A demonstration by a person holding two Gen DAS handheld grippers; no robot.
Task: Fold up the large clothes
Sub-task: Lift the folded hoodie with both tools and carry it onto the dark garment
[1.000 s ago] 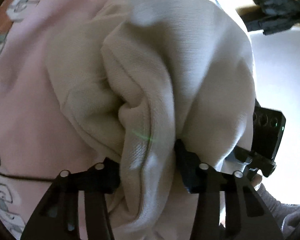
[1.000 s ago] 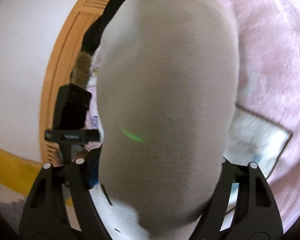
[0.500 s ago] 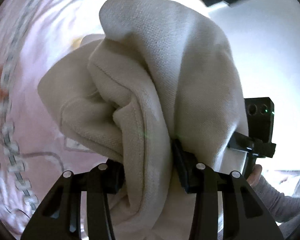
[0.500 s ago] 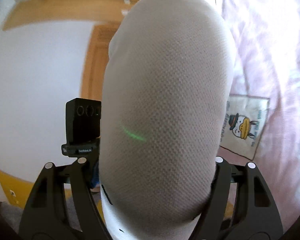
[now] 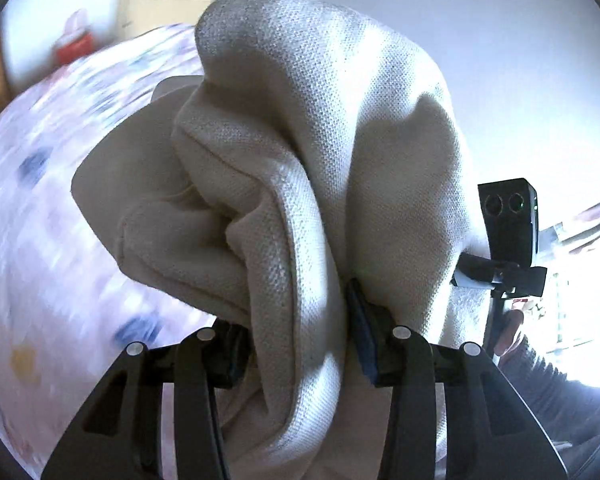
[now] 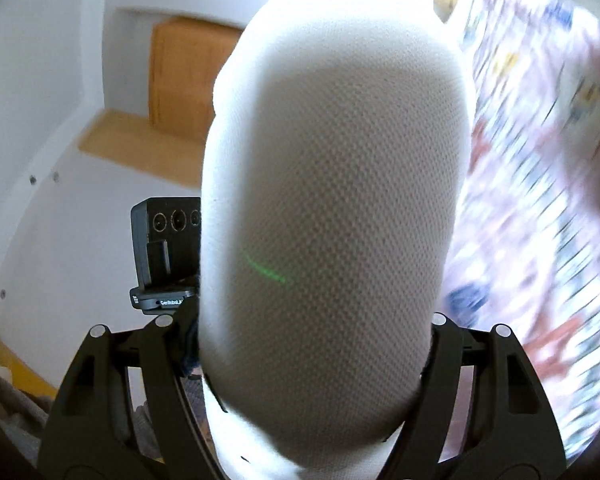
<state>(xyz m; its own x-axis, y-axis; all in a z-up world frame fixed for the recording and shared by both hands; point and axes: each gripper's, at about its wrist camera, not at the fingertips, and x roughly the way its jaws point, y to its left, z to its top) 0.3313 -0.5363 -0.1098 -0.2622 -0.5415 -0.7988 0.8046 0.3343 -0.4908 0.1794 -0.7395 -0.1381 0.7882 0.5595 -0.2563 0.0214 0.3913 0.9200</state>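
Cream garment point(image 5: 320, 168) held aloft above the patterned bed point(image 5: 40, 208), bunched in the clamped left gripper point(image 5: 300, 340) and right gripper point(image 6: 312, 344); grippers side by side, so the cloth's long axis probably hangs below them.

Matte black angular gripper fingers point(image 5: 204, 396) with round silver screws point(image 6: 98, 331), boxy black camera module point(image 5: 508, 220), grey ribbed sleeve point(image 5: 540, 392).

Left claw point(image 5: 300, 344) clamps bunched cream garment point(image 5: 300, 160)
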